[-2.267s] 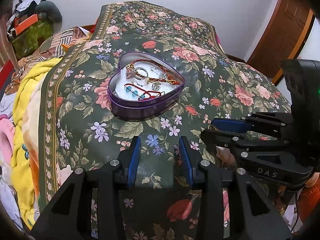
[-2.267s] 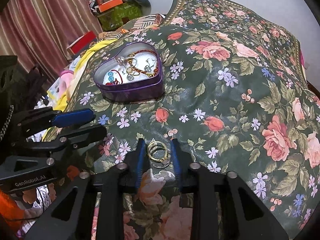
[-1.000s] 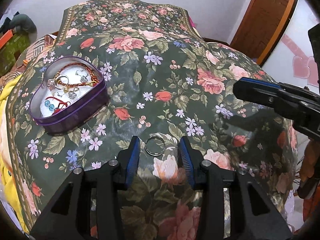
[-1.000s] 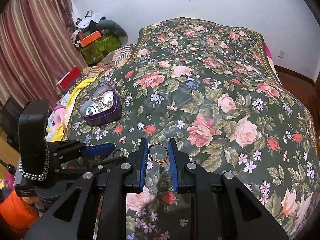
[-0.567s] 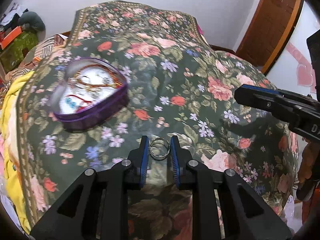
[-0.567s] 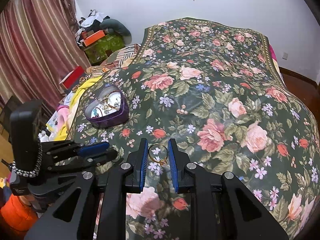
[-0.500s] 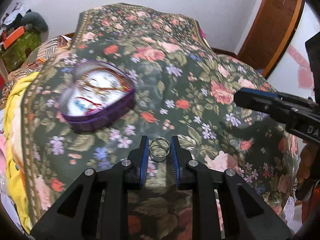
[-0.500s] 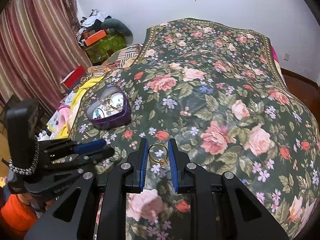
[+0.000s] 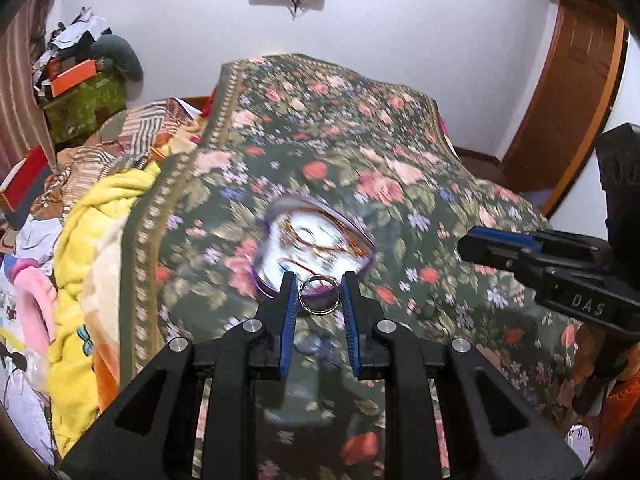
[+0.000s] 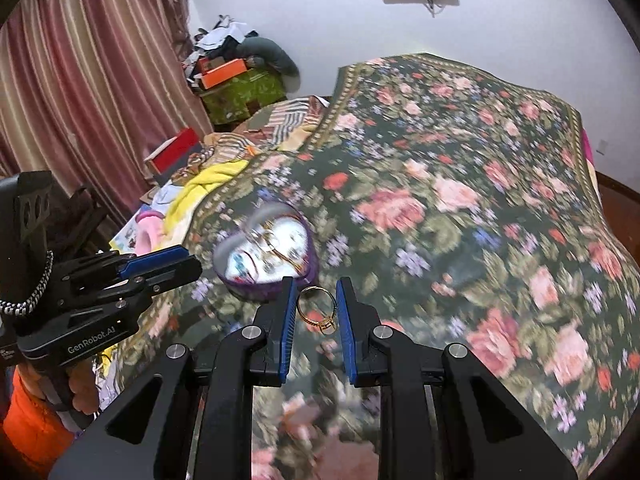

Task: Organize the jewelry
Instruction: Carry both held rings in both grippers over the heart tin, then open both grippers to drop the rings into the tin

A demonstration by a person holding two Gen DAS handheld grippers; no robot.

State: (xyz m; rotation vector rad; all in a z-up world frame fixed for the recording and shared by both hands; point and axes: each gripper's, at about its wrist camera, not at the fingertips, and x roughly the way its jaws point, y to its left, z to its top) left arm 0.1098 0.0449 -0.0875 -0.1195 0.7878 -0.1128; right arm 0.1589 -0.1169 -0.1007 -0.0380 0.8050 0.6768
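Now both tools — left tool (image 9: 319, 295), right tool (image 10: 317, 303) — hover nearer the tin (image 9: 276, 246).

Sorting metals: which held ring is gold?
The ring in the right gripper is gold, with a small setting; the left gripper's ring is plain silver.

left gripper (image 9: 319, 300): black, blue pads, silver screws, "GenRobot.AI" | right gripper (image 10: 317, 308): same, "DAS" | orange sleeve (image 10: 30, 424)

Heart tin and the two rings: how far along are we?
Done: bracelets and beads already lie in the heart tin. In hand: the left gripper pinches a silver ring, the right gripper a gold ring, both above the floral bedspread. Left: drop both rings in the tin.
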